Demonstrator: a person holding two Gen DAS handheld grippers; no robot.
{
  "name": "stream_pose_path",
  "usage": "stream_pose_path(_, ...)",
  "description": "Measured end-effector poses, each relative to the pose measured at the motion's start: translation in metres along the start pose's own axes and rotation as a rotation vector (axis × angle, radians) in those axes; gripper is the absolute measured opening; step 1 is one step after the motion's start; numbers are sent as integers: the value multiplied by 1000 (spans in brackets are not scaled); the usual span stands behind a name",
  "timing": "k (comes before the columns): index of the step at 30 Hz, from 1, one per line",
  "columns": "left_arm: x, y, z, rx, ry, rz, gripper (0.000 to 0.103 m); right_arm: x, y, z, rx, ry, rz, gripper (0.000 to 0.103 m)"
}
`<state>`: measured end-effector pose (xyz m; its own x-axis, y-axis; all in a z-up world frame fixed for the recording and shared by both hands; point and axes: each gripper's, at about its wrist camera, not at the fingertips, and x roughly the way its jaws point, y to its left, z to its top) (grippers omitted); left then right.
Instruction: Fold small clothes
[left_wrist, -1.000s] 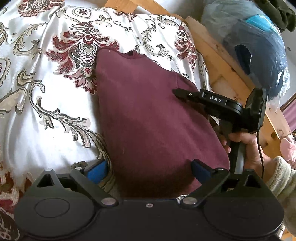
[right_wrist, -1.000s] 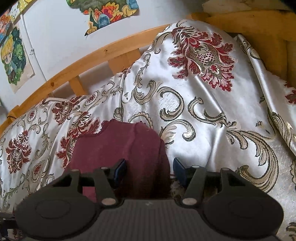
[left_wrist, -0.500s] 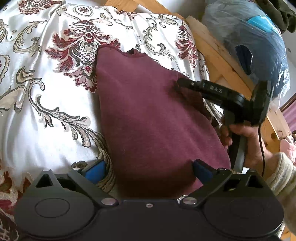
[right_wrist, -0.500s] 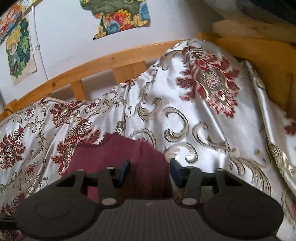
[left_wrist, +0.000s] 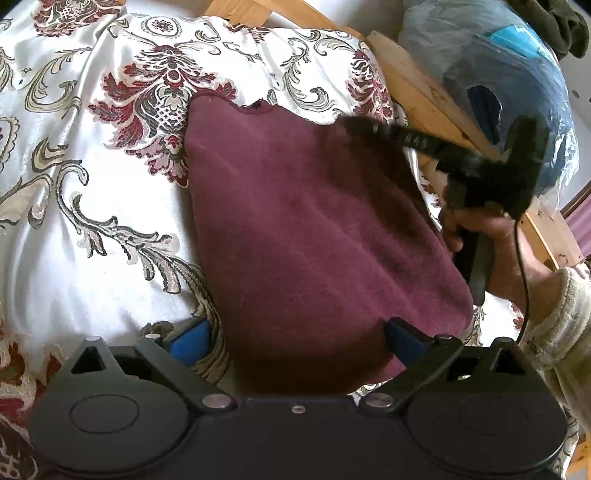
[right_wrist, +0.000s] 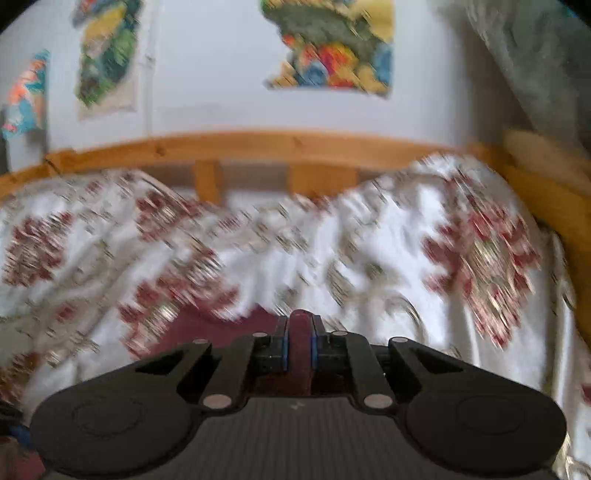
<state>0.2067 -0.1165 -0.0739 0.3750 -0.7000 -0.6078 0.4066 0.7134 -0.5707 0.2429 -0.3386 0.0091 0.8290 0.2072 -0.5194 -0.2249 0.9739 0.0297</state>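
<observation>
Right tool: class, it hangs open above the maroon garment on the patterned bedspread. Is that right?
Not quite. The right tool is shut on the maroon garment, a fold of it pinched between its pads, as the right wrist view shows. The garment does lie on the patterned bedspread.

A white satin bedspread (left_wrist: 92, 236) with dark red floral and grey scroll patterns covers the bed, framed by a wooden rail (right_wrist: 258, 146). Colourful pictures (right_wrist: 328, 48) hang on the pale wall, and a plastic-wrapped blue bundle (left_wrist: 498, 74) sits beyond the frame.

Right gripper (right_wrist: 299, 345) went from spread to clamped on the maroon garment (left_wrist: 314, 240) edge. Its view now tilts up, motion-blurred.
</observation>
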Motion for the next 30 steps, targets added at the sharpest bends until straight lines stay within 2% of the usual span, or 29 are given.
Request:
stream_pose_path(4, 1, -4, -1, 18, 2, 13, 101, 4, -20, -19, 80, 57, -53, 17)
stream_pose_path(6, 1, -4, -2, 24, 0, 15, 101, -2, -31, -28, 152, 53, -41, 34)
stream_pose_path(7, 1, -4, -1, 22, 0, 13, 101, -6, -36, -30, 195, 49, -23, 40)
stream_pose_path(9, 0, -2, 0, 10, -2, 4, 101, -15, -47, -35, 283, 36, 31, 60)
stream_pose_path(12, -6, 2, 1, -23, -45, -8, 101, -22, -61, -40, 378, 44, 135, 74)
stream_pose_path(14, -10, 4, 2, -33, -84, -15, 101, -21, -63, -44, 405, 67, 175, 76)
stream_pose_path(16, -14, 7, 4, -41, -109, -27, 101, -17, -60, -46, 384, 108, 156, 76)
stream_pose_path(18, -14, 9, 5, -47, -106, -30, 101, -9, -55, -49, 360, 142, 135, 75)
stream_pose_path(22, -10, 10, 4, -42, -75, -29, 99, -2, -48, -52, 359, 132, 116, 76)
stream_pose_path(23, -9, 9, 4, -35, -67, -33, 98, -1, -47, -51, 361, 129, 118, 72)
stream_pose_path(24, -8, 8, 4, -29, -63, -35, 98, 0, -44, -51, 357, 129, 125, 64)
stream_pose_path(25, -8, 7, 3, -21, -60, -38, 98, 0, -43, -51, 353, 134, 130, 61)
stream_pose_path(30, -7, 1, 1, 20, -51, -50, 94, 1, -36, -52, 325, 146, 123, 62)
